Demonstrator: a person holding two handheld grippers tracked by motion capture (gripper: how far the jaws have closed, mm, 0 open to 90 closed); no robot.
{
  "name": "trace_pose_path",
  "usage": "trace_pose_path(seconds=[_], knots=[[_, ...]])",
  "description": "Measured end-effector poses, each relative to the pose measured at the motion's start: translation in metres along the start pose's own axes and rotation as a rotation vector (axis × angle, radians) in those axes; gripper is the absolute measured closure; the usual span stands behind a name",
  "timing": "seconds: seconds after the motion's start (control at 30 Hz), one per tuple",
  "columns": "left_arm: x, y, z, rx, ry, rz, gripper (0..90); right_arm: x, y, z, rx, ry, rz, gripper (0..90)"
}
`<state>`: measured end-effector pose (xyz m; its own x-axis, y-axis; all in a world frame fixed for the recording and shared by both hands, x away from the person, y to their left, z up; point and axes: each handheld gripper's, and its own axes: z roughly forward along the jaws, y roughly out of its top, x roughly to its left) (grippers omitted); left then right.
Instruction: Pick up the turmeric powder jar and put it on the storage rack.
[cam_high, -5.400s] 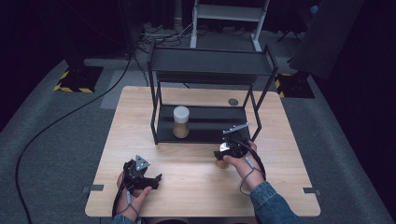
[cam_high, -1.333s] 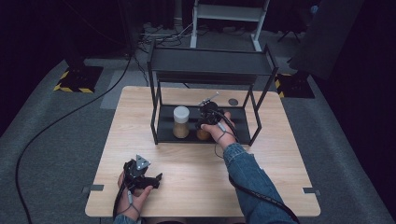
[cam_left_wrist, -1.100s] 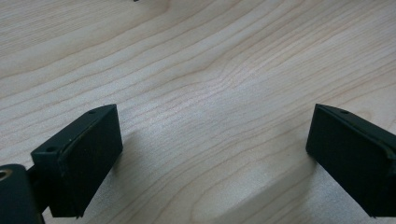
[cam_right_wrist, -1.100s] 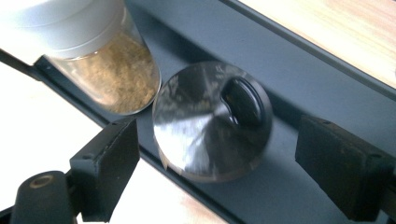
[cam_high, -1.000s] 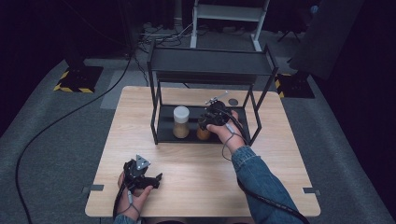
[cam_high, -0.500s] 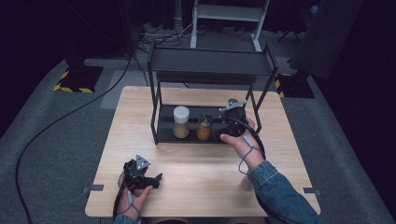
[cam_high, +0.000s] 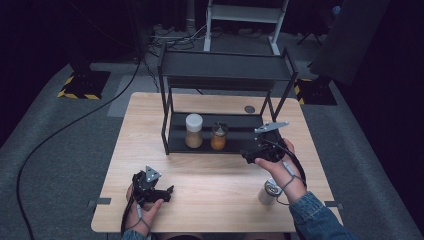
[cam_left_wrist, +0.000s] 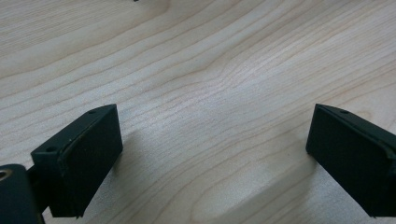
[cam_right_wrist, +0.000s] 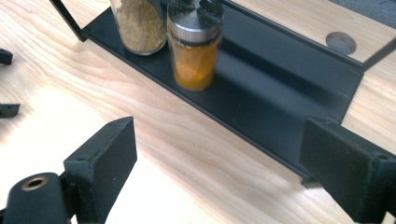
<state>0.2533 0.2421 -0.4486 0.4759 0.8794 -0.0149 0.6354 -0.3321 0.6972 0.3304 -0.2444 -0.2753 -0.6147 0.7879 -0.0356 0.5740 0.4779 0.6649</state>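
Jar (cam_right_wrist: 194, 44) beyond right tool (cam_right_wrist: 224, 168)

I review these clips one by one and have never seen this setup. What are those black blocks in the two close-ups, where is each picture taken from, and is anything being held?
A person works at a wooden table with a hand-held gripper in each hand. The high view looks down from above; each close-up comes from a camera riding on a gripper, and the black blocks are its jaws. The left gripper is open over bare wood. The right gripper is open, empty, facing the black rack, where an orange spice jar stands beside a white-lidded jar. A silver-topped shaker stands by the right wrist.
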Motion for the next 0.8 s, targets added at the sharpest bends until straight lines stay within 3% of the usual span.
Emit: trace_pose_path(seconds=[0.8], knots=[[0.000, 0.000, 0.000, 0.000, -0.001, 0.000, 3.4, -0.010, -0.060, -0.041, -0.030, 0.011, 0.060, 10.8]])
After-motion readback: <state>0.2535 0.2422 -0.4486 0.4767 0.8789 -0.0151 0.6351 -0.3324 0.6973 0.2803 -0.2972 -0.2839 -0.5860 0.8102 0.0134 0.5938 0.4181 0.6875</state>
